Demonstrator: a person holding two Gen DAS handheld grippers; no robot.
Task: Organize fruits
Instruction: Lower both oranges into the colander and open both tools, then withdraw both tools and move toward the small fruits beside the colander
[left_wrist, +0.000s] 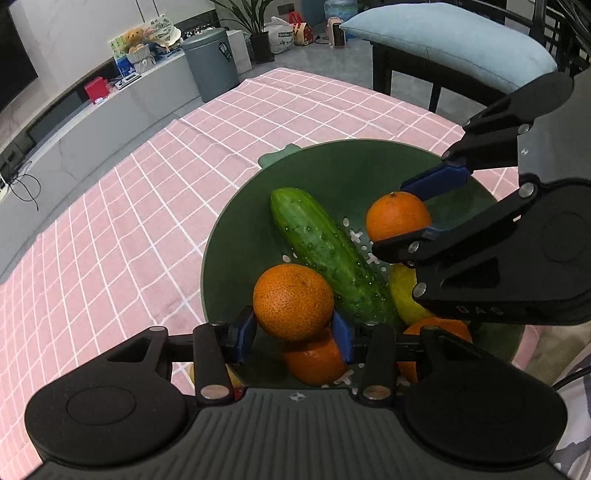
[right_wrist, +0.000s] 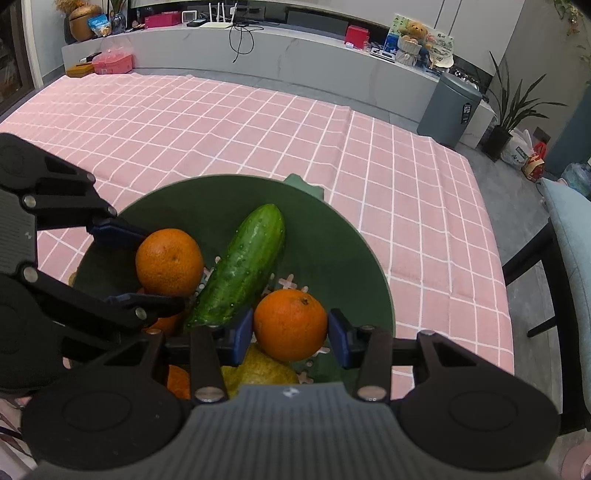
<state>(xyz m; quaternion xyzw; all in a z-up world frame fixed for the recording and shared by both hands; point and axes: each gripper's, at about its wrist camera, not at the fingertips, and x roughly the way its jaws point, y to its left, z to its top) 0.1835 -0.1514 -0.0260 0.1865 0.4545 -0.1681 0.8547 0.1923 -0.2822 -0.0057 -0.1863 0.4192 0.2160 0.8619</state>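
A dark green colander bowl (left_wrist: 332, 173) (right_wrist: 332, 240) stands on the pink checked tablecloth. It holds a cucumber (left_wrist: 325, 254) (right_wrist: 243, 266), a lemon (left_wrist: 406, 295) (right_wrist: 266, 369) and loose oranges (left_wrist: 317, 360). My left gripper (left_wrist: 293, 334) (right_wrist: 159, 267) is shut on an orange (left_wrist: 293, 301) (right_wrist: 169, 262), blue pads pressing both sides, just above the fruit at the bowl's near side. My right gripper (right_wrist: 290, 336) (left_wrist: 389, 216) is shut on a second orange (right_wrist: 290, 325) (left_wrist: 398, 216) over the bowl, beside the cucumber.
The tablecloth (right_wrist: 221, 129) spreads wide behind the bowl. A chair with a blue cushion (left_wrist: 443, 40) stands at the table's far edge. A grey bin (right_wrist: 448, 107) and a potted plant (right_wrist: 506, 122) stand on the floor beyond.
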